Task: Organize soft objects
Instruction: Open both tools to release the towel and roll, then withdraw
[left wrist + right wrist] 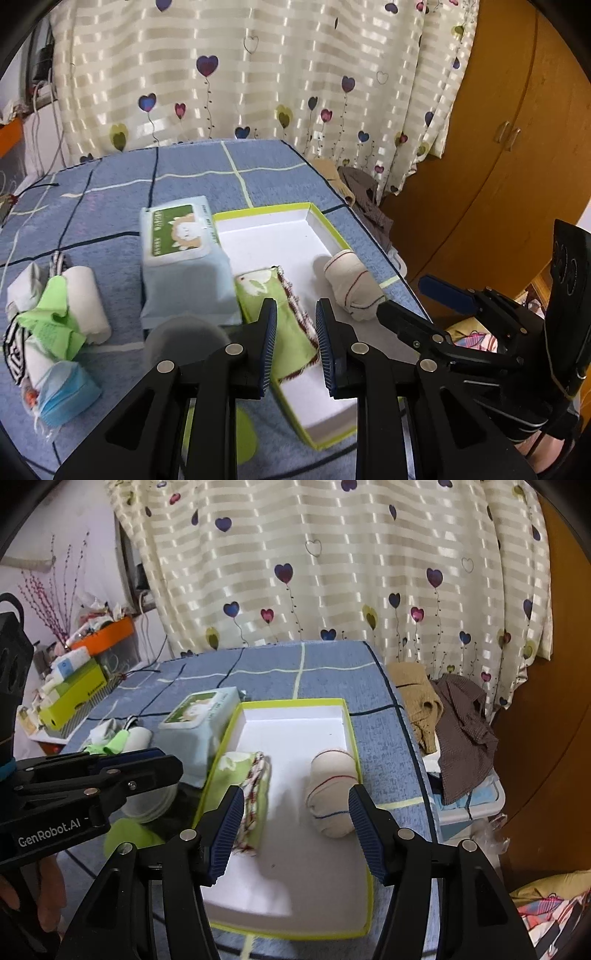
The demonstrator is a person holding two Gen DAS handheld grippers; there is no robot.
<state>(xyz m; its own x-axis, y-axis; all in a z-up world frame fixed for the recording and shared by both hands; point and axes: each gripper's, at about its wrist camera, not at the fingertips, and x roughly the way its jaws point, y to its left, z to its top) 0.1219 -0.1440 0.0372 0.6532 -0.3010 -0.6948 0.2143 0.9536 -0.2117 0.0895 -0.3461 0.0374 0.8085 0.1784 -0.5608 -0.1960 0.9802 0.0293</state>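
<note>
A shallow box [273,236] [295,731] with a lime rim and white floor lies on the blue checked cover. In it lie a folded green sock [280,295] [240,775] and a rolled beige sock [351,284] [332,794]. My left gripper [295,332] [162,760] hovers over the green sock, jaws a narrow gap apart, nothing between them. My right gripper [297,830] [413,299] stands wide open above the box floor, its right finger just in front of the beige roll, not pressing it. A pack of wipes [184,266] [199,716] leans against the box's left wall.
Left of the wipes lies a heap: a white roll [88,295], green cloth [55,321], blue face mask [62,391], striped sock [14,354]. A clear round lid-like thing [147,805] sits near the box. Clothes [461,731] hang off the right edge; a wooden wardrobe [498,147] stands beyond.
</note>
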